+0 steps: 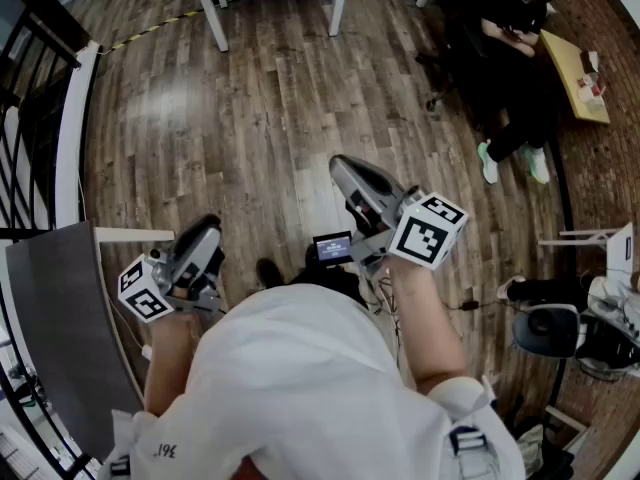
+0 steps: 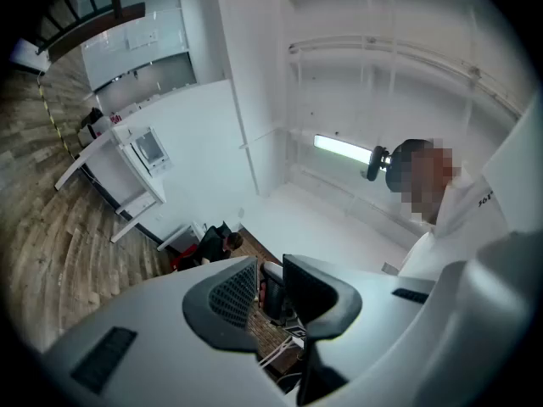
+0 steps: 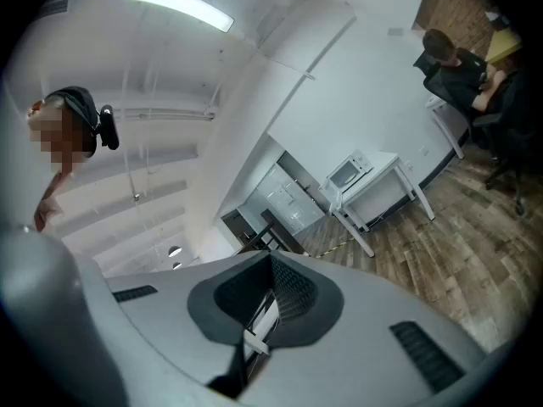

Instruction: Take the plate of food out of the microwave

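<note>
White cloth of the person's shirt fills the bottom of the head view, with both bare forearms reaching forward from it. The left tongs are tipped slightly upward and stand open: their dark ribbed pads are apart and nothing is between them, only the room beyond showing through the gap. The right tongs are held level and are closed, pad against pad, with just a thin slit left and nothing caught in it. Each carries its marker cube, the left cube low at the left wrist, the right cube higher up. Brown wooden floor stretches ahead of both. Off to the right a seated person in dark clothes sits beside a yellow desk. Farthest away, against the white wall, a white worktop on slanted legs bears the microwave, well apart from both tongs; the plate cannot be made out at this distance.
</note>
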Motion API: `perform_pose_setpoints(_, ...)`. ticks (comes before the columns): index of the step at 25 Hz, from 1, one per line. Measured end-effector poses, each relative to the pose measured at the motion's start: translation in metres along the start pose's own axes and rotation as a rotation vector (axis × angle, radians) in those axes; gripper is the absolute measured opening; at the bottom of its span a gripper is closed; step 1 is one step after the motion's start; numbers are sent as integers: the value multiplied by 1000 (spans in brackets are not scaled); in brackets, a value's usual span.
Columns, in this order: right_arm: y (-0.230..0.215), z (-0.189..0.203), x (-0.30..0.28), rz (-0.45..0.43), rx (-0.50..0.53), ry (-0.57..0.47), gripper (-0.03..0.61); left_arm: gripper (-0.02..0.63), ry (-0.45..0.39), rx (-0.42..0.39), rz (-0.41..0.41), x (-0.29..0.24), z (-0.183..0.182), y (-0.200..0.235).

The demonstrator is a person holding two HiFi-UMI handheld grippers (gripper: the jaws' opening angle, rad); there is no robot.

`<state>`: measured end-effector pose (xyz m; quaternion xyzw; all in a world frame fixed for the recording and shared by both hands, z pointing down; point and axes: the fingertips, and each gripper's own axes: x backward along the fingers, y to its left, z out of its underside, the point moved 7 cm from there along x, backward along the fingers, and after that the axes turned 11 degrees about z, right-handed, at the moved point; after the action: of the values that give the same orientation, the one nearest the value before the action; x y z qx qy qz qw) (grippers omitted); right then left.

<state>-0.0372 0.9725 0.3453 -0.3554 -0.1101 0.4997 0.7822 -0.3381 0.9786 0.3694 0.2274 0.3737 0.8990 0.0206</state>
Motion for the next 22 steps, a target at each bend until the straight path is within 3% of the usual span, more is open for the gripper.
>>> perform_pose_setpoints(15,-1,5,-25,40,174,27,-11,98,41,-16,28,-2,-3,19)
perform_pose_setpoints(22,-5,10,-28,46,150,41,-11,98,49,-17,22,1,0,22)
